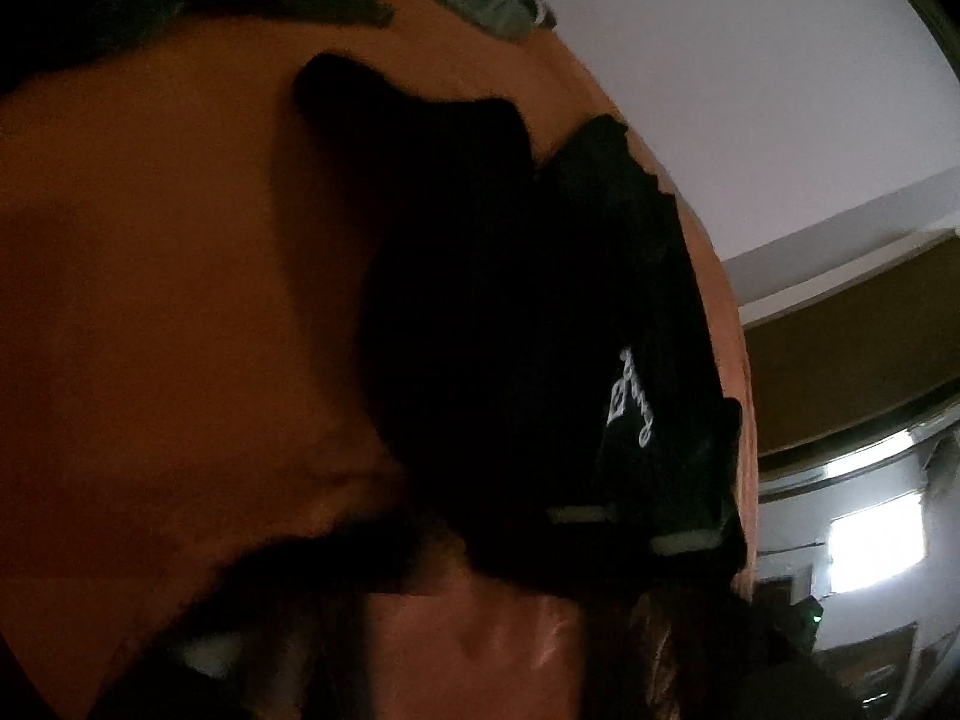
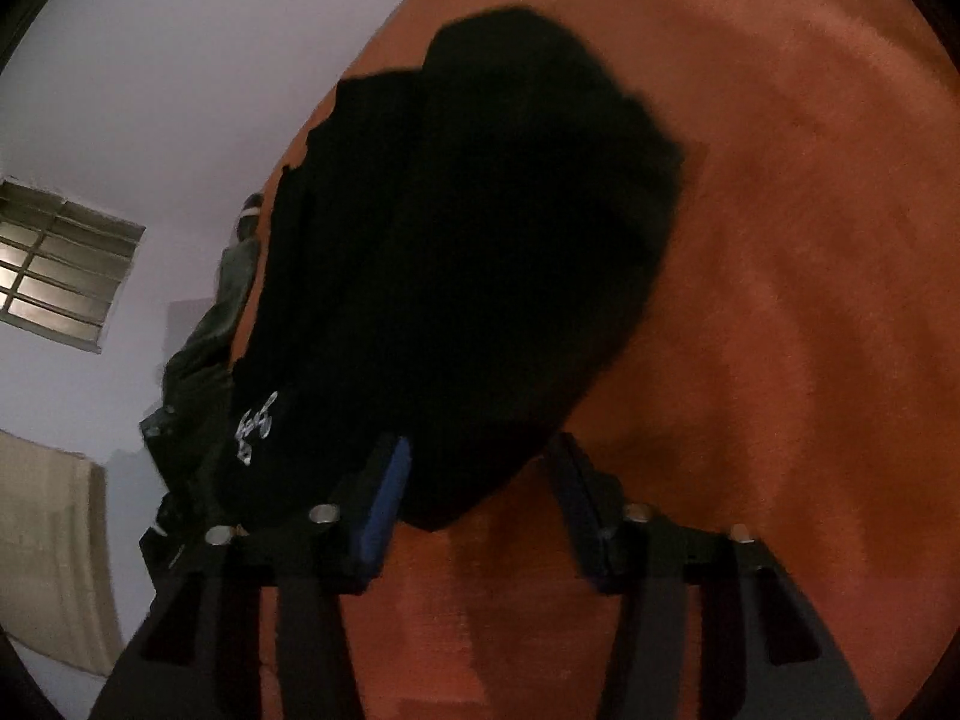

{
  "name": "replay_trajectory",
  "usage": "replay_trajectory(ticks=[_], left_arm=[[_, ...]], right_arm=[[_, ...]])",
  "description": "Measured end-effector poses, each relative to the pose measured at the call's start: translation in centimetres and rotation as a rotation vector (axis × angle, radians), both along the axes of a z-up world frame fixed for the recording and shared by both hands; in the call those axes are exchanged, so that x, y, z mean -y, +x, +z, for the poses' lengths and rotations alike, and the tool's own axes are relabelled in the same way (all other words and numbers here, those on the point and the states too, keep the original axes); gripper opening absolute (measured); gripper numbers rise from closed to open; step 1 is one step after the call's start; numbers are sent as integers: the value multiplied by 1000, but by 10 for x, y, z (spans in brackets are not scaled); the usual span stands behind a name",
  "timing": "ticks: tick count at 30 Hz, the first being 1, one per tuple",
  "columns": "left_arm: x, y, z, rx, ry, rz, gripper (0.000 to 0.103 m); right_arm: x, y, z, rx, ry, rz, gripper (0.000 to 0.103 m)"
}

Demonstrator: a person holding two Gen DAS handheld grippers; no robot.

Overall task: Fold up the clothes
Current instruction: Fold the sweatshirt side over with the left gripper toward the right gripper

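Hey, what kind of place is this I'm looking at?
Probably a bedroom at home: a soft orange cover with a black garment lying on it, a plain white wall and a barred window.

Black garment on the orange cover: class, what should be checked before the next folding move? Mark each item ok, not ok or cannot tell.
1. Black garment lies on the orange cover: ok.
2. Right gripper open: ok, jaws wide apart.
3. Garment's near edge between those jaws: ok.
4. Cloth gripped there: not ok, jaws not closed on it.
5. Garment lying flat: cannot tell, too dark.
6. Grey clothes apart from the garment: cannot tell.
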State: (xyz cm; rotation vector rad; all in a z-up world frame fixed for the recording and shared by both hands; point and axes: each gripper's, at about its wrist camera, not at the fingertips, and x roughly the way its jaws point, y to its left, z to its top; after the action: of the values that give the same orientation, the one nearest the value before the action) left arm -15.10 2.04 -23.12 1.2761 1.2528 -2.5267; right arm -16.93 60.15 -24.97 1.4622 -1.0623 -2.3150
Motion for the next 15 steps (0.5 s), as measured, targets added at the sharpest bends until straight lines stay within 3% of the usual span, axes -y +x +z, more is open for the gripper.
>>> replay_trajectory(ticks=[1,4,8,11,15], left_arm=[[1,4,10,-32,-19,6,4],[4,17,41,-120,-64,10,4],[10,58,84,-205,-59,7,4],[16,77,86,-177,-60,43,4],[24,74,47,-39,-40,52,4]], right_arm=[[2,0,5,-17,37,-5,1],[1,8,40,-146,77,-21,1],[5,31,101,-302,136,13,1],[12,50,122,-320,175,44,1],[24,58,86,-174,185,66,1]])
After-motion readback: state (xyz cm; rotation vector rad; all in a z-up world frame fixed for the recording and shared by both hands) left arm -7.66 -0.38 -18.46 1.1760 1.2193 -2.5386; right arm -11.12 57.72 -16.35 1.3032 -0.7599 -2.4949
